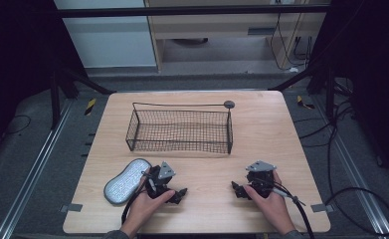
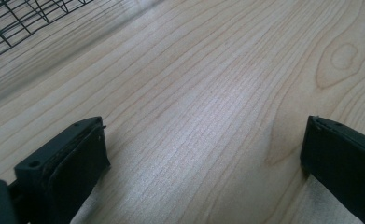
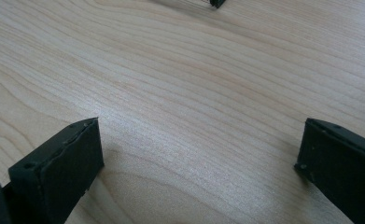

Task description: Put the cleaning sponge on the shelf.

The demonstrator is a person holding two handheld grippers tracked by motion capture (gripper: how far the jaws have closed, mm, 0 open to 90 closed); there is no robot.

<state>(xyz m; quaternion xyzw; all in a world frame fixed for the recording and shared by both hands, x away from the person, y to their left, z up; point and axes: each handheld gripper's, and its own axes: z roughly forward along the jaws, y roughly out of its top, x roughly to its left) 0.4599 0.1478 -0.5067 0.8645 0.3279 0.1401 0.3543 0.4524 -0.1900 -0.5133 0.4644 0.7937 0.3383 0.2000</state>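
1. While both my hands are resting near the front edge of the table (image 1: 281,124), I'm holding the left gripper (image 1: 181,191) and right gripper (image 1: 236,188) with jaws spread wide and nothing between them; both gripper views are just showing bare wood in the gap.
2. So I'm reading this as the very start: nothing's picked up yet.
3. The nearest thing is that flat grey oval pad (image 1: 127,180), lying just beside my left hand (image 1: 145,204) at the front left. It's looking like a sponge or scrubber, but honestly it's too blurry to say.
4. The wire basket (image 1: 181,130) is sitting mid-table, well apart from both grippers, and as far as I can tell it's empty.
5. Next move, I'm guessing: swinging the left gripper over to the pad, since its jaws are pointing away from it toward the middle, then closing on an edge.
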